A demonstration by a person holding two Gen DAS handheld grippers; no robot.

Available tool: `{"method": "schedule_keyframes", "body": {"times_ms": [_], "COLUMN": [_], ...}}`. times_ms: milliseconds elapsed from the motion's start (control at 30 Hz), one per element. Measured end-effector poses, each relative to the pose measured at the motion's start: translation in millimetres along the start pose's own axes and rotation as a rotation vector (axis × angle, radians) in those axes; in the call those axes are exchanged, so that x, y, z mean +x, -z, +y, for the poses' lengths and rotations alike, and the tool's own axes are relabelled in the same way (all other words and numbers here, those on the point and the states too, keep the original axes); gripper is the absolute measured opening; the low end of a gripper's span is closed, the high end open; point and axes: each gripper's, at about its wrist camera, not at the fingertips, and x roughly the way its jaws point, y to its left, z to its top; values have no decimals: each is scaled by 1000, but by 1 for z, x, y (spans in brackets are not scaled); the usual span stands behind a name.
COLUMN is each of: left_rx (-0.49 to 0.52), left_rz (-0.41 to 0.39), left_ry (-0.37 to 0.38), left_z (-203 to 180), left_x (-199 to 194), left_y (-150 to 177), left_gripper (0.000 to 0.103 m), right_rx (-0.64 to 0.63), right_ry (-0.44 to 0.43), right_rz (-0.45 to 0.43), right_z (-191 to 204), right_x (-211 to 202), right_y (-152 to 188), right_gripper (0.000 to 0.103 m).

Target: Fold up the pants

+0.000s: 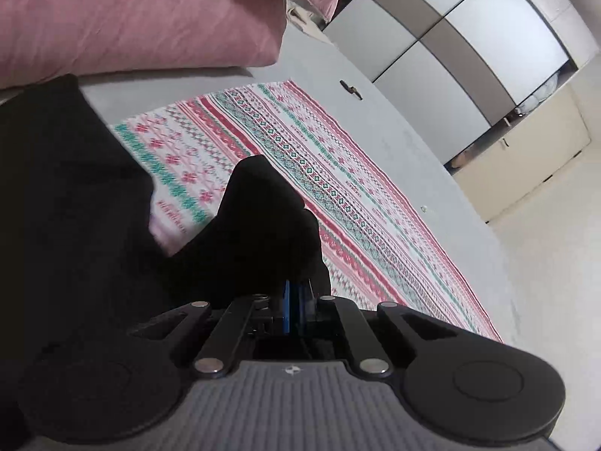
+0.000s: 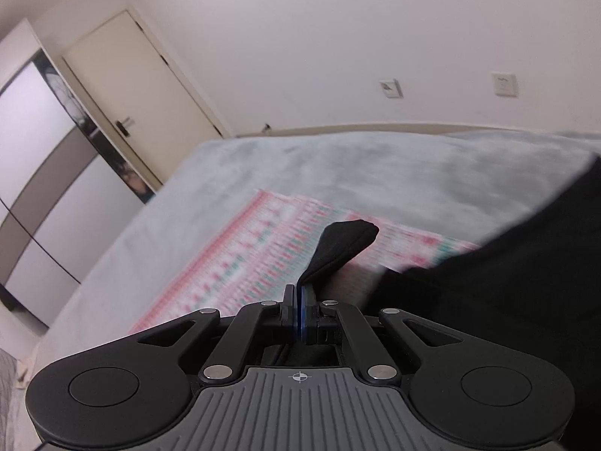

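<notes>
The black pants [image 1: 75,195] hang in a dark mass at the left of the left wrist view, above a patterned red, green and white cloth [image 1: 300,173] spread on the grey bed. My left gripper [image 1: 296,293] is shut on a bunched fold of the pants, which covers its fingertips. In the right wrist view the pants [image 2: 507,282] fill the right side. My right gripper [image 2: 300,297] is shut on a thin edge of the pants, and a black flap [image 2: 345,242] sticks up past the fingers. Both grippers hold the fabric lifted off the bed.
A pink pillow [image 1: 131,18] lies at the head of the bed [image 2: 338,165]. A wardrobe with grey and white panels [image 1: 469,37] stands beyond the bed's edge. A cream door [image 2: 131,86] and wall switches [image 2: 505,83] are on the far wall.
</notes>
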Motion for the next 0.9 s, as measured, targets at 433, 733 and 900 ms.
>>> {"method": "schedule_keyframes", "body": {"times_ms": [433,733,900], "left_rx": [16,37,-10], "left_rz": [83,101,112], "left_ry": [-79,-85,-74], "left_z": [57,65,74], "left_x": [-32,-31,-26], "left_y": [65,79,64], "left_gripper": [28,29,37], "right_rx": [-104,-209,-194], "right_ry": [146,220,207], "right_rz": [72,54,52], "right_z": [-76,-69,-76], "right_x": [-44,-49,-52], "right_y": [41,48,46], "right_gripper": [1,1,1]}}
